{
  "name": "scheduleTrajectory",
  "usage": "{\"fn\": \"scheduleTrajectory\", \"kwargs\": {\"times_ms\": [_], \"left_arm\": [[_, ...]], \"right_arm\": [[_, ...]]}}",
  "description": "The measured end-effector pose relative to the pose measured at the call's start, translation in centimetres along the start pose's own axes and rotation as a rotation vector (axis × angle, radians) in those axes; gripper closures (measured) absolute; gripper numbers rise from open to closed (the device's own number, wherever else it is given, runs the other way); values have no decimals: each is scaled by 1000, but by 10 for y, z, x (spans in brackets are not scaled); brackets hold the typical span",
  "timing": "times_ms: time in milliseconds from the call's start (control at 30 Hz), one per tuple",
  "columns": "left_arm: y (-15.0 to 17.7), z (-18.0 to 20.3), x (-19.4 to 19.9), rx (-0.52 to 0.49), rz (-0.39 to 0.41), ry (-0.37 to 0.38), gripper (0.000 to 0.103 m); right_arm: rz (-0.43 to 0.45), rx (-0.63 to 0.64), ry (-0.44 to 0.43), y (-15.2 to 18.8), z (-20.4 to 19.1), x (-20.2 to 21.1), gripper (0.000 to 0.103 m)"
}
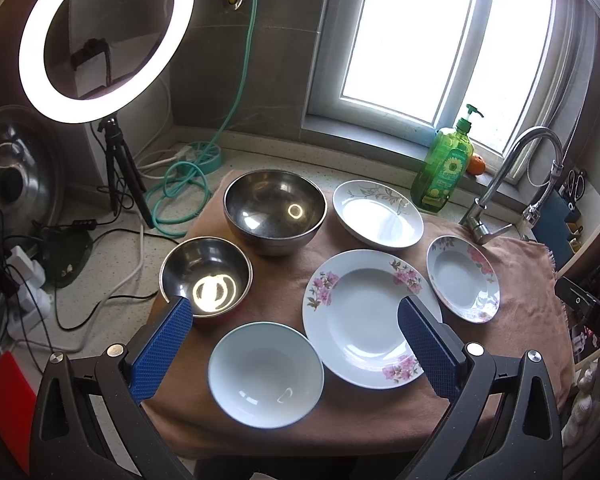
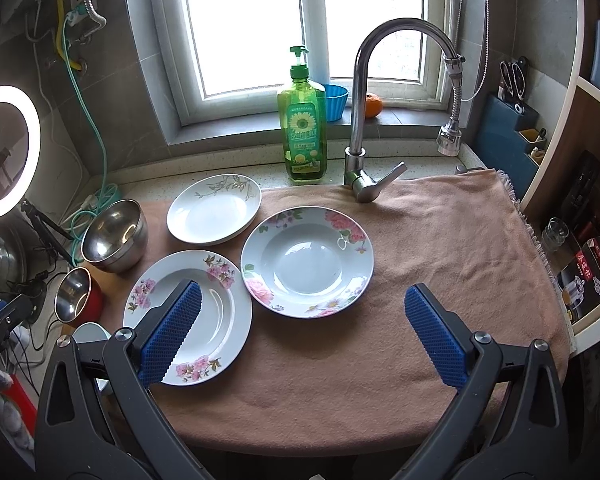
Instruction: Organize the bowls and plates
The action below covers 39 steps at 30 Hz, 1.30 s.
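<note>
On a brown towel (image 1: 524,300) lie a large steel bowl (image 1: 274,210), a small steel bowl (image 1: 206,280), a pale blue bowl (image 1: 266,374), a large pink-flowered plate (image 1: 360,316), a smaller pink-flowered deep plate (image 1: 462,278) and a white leaf-patterned plate (image 1: 378,214). My left gripper (image 1: 294,316) is open and empty, hovering above the pale blue bowl. My right gripper (image 2: 302,304) is open and empty, hovering near the deep plate (image 2: 307,261) and the large flowered plate (image 2: 216,312). The right wrist view also shows the leaf plate (image 2: 214,208) and both steel bowls (image 2: 116,236) (image 2: 76,298).
A green soap bottle (image 2: 302,128) and a faucet (image 2: 364,120) stand behind the towel by the window. A ring light on a tripod (image 1: 104,36), cables and a green hose (image 1: 180,188) crowd the left counter. A knife block (image 2: 508,120) and shelves are at the right.
</note>
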<state>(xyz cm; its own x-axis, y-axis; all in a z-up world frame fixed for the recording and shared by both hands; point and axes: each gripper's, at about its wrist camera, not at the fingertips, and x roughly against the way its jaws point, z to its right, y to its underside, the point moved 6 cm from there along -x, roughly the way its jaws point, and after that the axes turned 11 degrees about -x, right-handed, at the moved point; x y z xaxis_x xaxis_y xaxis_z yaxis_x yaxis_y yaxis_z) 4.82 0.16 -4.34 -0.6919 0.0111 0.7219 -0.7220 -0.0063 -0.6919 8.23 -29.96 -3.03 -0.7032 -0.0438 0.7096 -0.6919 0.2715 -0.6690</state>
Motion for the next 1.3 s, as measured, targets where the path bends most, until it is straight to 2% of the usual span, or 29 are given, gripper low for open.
{"fn": "scheduleTrajectory", "kwargs": {"times_ms": [567, 733, 1033, 1133, 1300], "left_arm": [[1, 0, 0, 0, -2, 1, 1], [2, 1, -4, -1, -10, 5, 1], [0, -12, -10, -44, -15, -1, 1], [0, -17, -15, -53, -30, 3, 1], [1, -23, -23, -54, -51, 31, 1]], "right_arm": [[-7, 0, -1, 4, -1, -2, 0], [-18, 1, -1, 15, 0, -8, 0], [-30, 10, -68, 15, 9, -15, 0], [-59, -3, -103, 12, 13, -23, 0], [-97, -31, -98, 17, 20, -34, 0]]}}
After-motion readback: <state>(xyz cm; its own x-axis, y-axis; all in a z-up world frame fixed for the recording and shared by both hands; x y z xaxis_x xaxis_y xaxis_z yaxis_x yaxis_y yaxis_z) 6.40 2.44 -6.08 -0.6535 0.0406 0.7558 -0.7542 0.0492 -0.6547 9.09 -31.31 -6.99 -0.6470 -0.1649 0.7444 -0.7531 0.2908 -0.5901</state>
